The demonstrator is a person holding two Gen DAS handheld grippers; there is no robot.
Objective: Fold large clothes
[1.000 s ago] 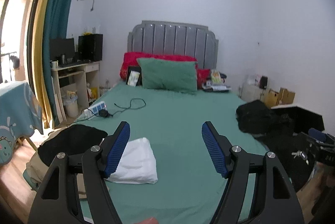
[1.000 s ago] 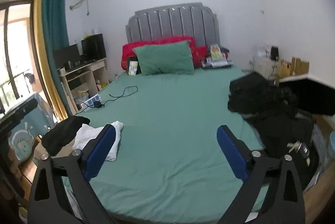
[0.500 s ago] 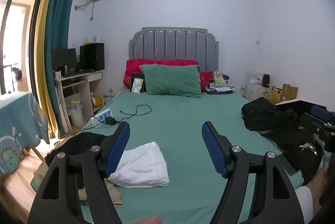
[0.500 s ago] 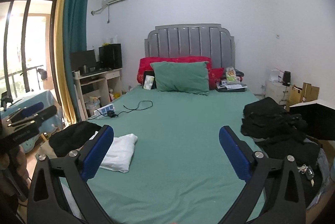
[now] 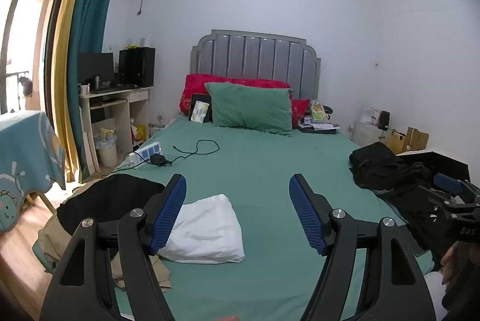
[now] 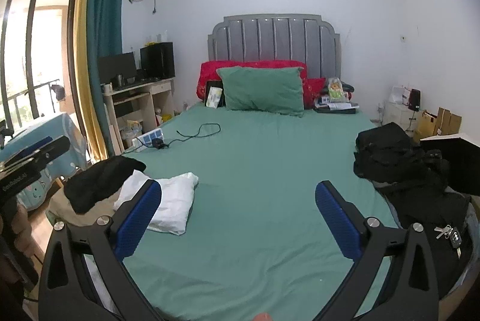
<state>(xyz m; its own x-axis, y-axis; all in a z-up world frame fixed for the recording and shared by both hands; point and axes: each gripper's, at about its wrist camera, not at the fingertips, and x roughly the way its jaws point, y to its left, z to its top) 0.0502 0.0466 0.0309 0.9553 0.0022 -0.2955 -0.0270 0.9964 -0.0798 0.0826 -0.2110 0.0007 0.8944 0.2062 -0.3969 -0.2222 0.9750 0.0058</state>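
Note:
A folded white garment (image 5: pixel 207 231) lies on the green bed (image 5: pixel 258 171) near its left front corner; it also shows in the right wrist view (image 6: pixel 171 204). A black garment (image 5: pixel 108 201) over a tan one lies left of it (image 6: pixel 99 183). A heap of black clothes (image 5: pixel 384 171) lies at the bed's right edge (image 6: pixel 390 156). My left gripper (image 5: pixel 237 213) is open and empty, held above the bed's foot. My right gripper (image 6: pixel 237 216) is open and empty too, wider apart.
A green pillow (image 5: pixel 249 111) and red pillows lean on the grey headboard. A power strip and black cable (image 5: pixel 180 153) lie on the bed's left side. A desk (image 5: pixel 117 111) stands at the left. Keys (image 6: pixel 450 234) rest on the black clothes at the right.
Both grippers have tilted up and drawn back a little, so more wall and ceiling show. Neither holds anything; the jaws have not changed.

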